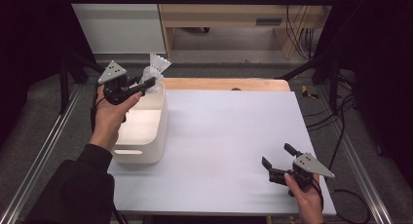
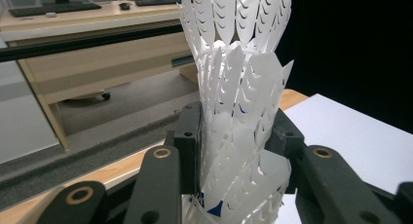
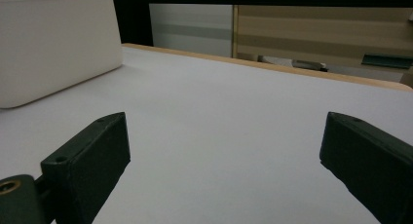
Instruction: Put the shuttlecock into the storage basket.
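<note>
I hold the stack of white feathered shuttlecocks (image 2: 238, 112) in my left gripper (image 1: 146, 84), its two black jaws pressed against the lower part of the stack from either side. In the left gripper view the shuttlecocks stand nearly upright between the jaws, nested one inside another, with the cut feather tips fanning out at the top and a small dark blue mark near the base. From the high view the left gripper hovers over the far end of the cream rounded plastic bin (image 1: 141, 136), and the feathers (image 1: 157, 67) poke out beyond the bin's far rim. The bin sits on the left side of the desk with the pale white top (image 1: 229, 146), one oval handle slot showing in its near wall.

My right gripper (image 1: 278, 161) rests low near the front right corner of the desk, well apart from the bin. Its jaws stand wide with nothing between them; in the right gripper view only the bare desk surface lies ahead, with the bin's wall (image 3: 56, 44) at the far left.
</note>
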`<state>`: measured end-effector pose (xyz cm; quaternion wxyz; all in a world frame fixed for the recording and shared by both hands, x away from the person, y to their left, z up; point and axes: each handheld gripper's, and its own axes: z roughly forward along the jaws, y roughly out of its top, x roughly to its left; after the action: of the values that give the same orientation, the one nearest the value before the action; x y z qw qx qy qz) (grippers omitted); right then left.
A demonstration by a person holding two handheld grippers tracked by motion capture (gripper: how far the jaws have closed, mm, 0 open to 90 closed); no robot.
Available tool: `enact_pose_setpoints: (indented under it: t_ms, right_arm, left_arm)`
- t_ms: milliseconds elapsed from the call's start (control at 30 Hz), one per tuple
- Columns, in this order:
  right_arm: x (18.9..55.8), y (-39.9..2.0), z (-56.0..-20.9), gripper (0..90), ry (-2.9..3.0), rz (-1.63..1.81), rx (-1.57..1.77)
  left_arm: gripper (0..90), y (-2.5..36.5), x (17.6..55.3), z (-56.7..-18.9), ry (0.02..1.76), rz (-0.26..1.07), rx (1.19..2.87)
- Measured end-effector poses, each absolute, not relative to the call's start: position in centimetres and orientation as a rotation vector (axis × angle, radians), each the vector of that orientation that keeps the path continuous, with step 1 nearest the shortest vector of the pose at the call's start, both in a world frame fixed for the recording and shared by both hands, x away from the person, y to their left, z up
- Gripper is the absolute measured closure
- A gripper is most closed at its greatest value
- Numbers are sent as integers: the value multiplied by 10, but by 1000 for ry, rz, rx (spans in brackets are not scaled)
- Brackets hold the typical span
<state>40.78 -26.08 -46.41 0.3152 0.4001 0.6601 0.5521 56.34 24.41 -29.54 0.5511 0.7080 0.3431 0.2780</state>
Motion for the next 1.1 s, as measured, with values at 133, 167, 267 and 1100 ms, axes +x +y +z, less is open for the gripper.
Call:
enact_pose_setpoints:
  t_ms: [133, 167, 267, 1100]
  right_arm:
    - [408, -261, -464, 44, 1740, 1455, 1051]
    - [408, -261, -464, 45, 1739, 1455, 1048]
    - [408, -261, -464, 45, 1739, 1460, 1051]
    - [408, -263, -464, 45, 1731, 1470, 1049]
  left_arm:
    - [641, 248, 573, -299, 841, 661, 1638]
    - [641, 249, 575, -301, 850, 662, 1628]
    - [641, 251, 584, -306, 878, 666, 1602]
    - [641, 255, 605, -340, 953, 613, 1598]
